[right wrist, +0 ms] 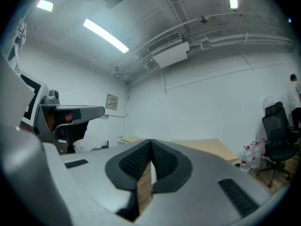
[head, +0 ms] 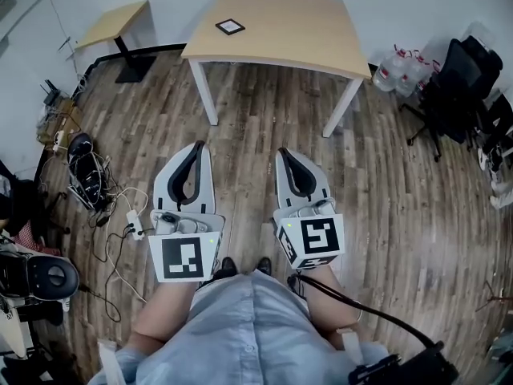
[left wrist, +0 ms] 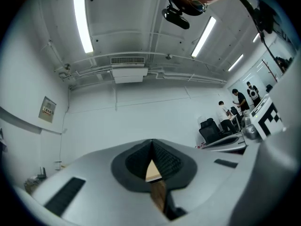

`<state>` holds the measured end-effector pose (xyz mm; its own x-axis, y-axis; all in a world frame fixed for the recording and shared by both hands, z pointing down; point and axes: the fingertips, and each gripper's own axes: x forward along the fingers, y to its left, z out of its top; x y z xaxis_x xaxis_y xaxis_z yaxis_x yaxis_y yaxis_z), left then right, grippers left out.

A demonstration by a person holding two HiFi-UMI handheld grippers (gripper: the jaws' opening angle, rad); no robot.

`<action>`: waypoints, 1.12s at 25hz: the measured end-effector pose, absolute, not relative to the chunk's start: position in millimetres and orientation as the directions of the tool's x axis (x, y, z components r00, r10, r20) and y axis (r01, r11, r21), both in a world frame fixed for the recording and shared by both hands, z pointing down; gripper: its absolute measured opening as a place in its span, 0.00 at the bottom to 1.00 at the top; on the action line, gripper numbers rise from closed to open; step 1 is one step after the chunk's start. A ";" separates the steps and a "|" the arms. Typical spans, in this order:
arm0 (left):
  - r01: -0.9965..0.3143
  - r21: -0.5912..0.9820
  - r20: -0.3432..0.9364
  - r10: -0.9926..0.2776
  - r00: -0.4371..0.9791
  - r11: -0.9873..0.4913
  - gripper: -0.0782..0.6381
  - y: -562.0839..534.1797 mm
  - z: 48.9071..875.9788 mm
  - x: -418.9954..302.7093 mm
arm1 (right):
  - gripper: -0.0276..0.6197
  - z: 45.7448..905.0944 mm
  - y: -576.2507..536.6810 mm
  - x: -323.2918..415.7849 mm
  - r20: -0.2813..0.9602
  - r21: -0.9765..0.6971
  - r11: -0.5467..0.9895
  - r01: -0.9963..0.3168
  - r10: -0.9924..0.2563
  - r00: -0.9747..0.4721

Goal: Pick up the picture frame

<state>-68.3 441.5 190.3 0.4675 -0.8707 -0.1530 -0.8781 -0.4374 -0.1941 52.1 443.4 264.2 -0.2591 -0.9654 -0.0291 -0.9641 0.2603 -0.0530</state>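
Approach pending: left gripper (head: pixel 196 147) and right gripper (head: pixel 285 152) pressed together, empty; I must reach far table's (head: pixel 296 30) picture frame (head: pixel 230 26), then spread.

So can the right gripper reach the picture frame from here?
Probably not yet: the picture frame lies on the table well ahead, with wooden floor between. Nothing blocks the right gripper.

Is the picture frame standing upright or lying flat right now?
Lying flat. In the head view the picture frame shows its full square outline from above, resting on the table near its left edge.
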 end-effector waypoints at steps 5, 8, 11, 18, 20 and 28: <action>-0.878 -0.200 -0.129 -0.877 0.464 -0.435 0.11 432.9 197.3 -55.0 | 0.05 271.6 432.5 68.0 -0.021 -0.072 0.257 -0.964 -0.966 -0.257; -0.879 -0.202 -0.122 -0.879 0.460 -0.432 0.11 419.1 201.3 -54.8 | 0.05 278.0 420.1 70.7 -0.014 -0.076 0.253 -0.964 -0.967 -0.253; -0.883 -0.194 -0.111 -0.884 0.454 -0.428 0.11 397.7 211.0 -57.6 | 0.05 286.2 399.3 71.4 -0.006 -0.077 0.245 -0.966 -0.969 -0.245; -0.891 -0.157 -0.127 -0.886 0.446 -0.426 0.11 309.0 221.0 -73.4 | 0.05 292.0 313.6 56.6 -0.007 -0.048 0.245 -0.968 -0.970 -0.245; -0.891 -0.147 -0.130 -0.884 0.448 -0.430 0.11 279.4 220.6 -77.0 | 0.05 289.6 282.1 51.7 -0.007 -0.042 0.243 -0.969 -0.970 -0.243; -0.889 -0.135 -0.189 -0.869 0.457 -0.438 0.11 173.5 203.2 -96.5 | 0.05 262.0 170.4 36.5 -0.051 0.013 0.226 -0.974 -0.973 -0.226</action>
<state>-96.5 173.5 203.2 0.4568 -0.8691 -0.1895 -0.8889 -0.4377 -0.1354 36.5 170.4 262.0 -0.2259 -0.9728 -0.0514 -0.9742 0.2255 0.0130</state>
